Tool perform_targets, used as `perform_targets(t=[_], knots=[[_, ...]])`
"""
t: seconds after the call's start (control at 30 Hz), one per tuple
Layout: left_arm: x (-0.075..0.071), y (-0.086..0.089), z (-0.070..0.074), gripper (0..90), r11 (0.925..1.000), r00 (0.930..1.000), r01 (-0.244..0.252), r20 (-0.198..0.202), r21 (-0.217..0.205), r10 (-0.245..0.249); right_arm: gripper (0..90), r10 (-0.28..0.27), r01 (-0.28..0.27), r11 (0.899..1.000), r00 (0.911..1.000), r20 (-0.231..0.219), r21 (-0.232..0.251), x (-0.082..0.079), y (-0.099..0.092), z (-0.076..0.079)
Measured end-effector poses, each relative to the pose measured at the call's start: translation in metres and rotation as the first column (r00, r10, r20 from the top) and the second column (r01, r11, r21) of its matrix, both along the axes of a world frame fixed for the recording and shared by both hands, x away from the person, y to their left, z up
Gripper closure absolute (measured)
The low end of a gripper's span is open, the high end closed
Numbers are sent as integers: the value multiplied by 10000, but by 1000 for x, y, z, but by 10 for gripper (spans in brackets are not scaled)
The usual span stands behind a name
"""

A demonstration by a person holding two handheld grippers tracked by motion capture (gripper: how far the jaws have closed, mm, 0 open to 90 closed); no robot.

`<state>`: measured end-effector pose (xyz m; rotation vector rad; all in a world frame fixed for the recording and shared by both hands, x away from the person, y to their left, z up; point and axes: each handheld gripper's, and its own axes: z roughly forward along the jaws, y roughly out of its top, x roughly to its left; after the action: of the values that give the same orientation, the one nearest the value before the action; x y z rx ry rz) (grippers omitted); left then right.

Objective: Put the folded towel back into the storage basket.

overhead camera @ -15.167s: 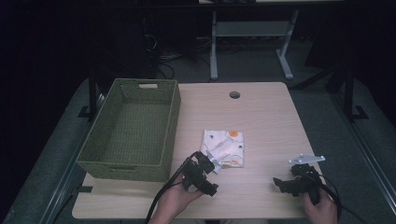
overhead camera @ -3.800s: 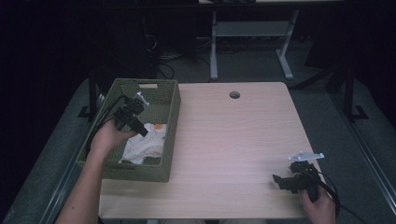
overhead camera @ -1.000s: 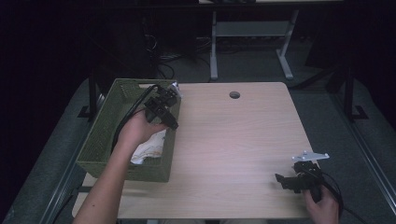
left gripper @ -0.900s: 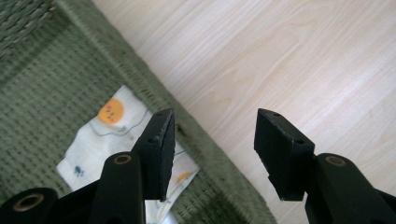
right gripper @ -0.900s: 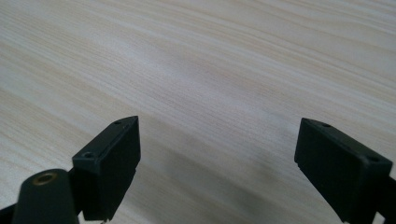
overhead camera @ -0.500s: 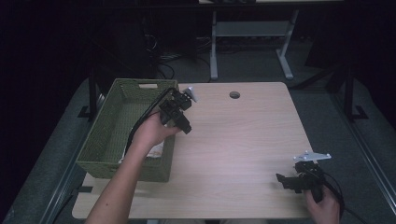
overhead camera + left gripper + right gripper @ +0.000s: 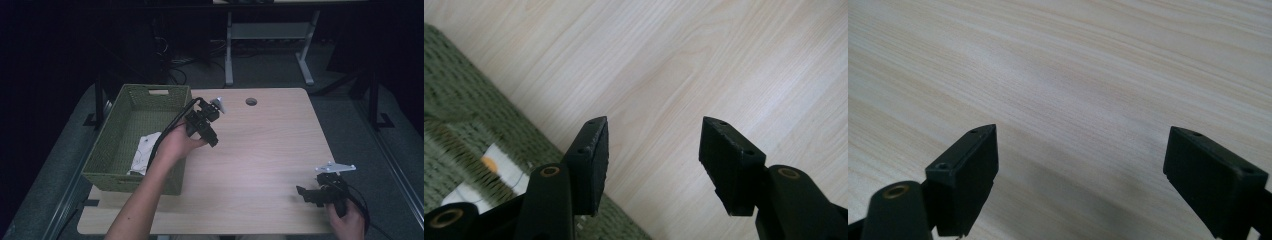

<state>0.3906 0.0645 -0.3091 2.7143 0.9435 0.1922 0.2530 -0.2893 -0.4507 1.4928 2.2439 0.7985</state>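
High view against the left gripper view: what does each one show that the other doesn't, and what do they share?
High view alone: the person's forearm, the right gripper at the table's near right corner, a round hole in the tabletop, and the floor beyond.
Left gripper view alone: the left gripper seen along its jaws, which stand apart with nothing between them.
Both: the wooden table, the green basket and the white cloth lying in it.

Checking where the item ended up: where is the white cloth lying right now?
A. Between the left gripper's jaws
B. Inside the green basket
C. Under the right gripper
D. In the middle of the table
B: the white cloth lies on the floor of the green basket, and the left gripper is open and empty over the table.
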Motion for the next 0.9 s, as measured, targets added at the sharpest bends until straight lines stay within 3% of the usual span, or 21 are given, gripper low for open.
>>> perform_targets(t=[0.33, 0.9], knots=[[-3, -18, -8, 447, 9997, 9999, 128, -56, -218, -129, 142, -1, 1, 10000, 10000, 18, 26, 0, -1, 0], [-10, -50, -33, 434, 9981, 9976, 611, -336, 48, -609, 142, 35, -35, 10000, 10000, -26, 13, 0, 2, -1]])
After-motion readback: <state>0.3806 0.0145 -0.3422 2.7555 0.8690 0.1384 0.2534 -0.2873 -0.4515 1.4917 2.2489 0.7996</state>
